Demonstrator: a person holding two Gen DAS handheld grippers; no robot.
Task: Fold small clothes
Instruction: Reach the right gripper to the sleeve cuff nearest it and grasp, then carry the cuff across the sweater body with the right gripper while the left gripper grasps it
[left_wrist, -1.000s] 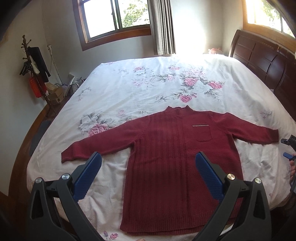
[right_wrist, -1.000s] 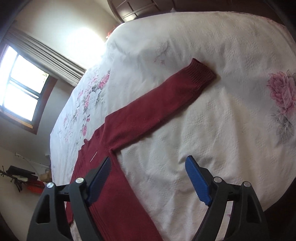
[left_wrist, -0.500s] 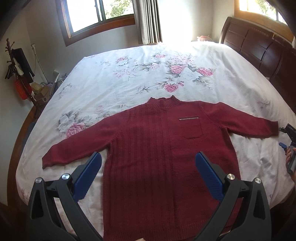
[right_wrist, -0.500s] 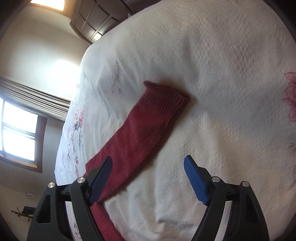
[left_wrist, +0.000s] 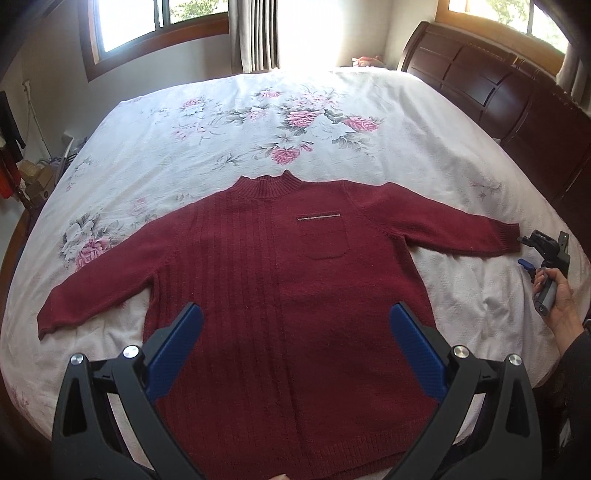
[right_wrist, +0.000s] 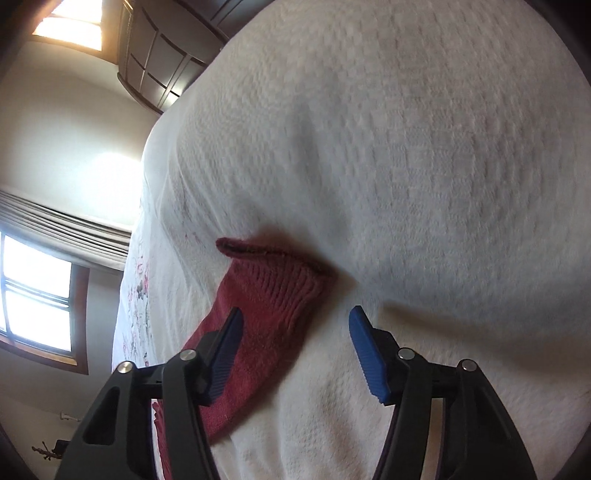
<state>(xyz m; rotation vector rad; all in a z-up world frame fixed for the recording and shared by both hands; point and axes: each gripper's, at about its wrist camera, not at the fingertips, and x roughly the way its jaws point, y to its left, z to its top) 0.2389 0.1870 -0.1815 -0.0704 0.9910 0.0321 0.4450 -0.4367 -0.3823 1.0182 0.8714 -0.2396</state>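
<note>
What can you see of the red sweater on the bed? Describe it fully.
The red sweater is a dark red knit with vertical ribbing, a short ribbed collar and a chest pocket. It lies flat and unfolded on the floral bedspread, both sleeves spread outward. The right gripper, open, hovers at one ribbed cuff; nothing grips it.

A bed with a dark wooden headboard carries everything, covered by a white textured bedspread printed with pink roses and grey-green leaves across its far and left parts. A dark red knit sweater lies flat on the bedspread, face up, collar toward the far side, hem at the near edge, both sleeves spread out to the sides and a small chest pocket showing. In the right wrist view the ribbed cuff of one sleeve rests on the bedspread, its open end slightly raised, and the cloth beside it is lightly creased
</note>
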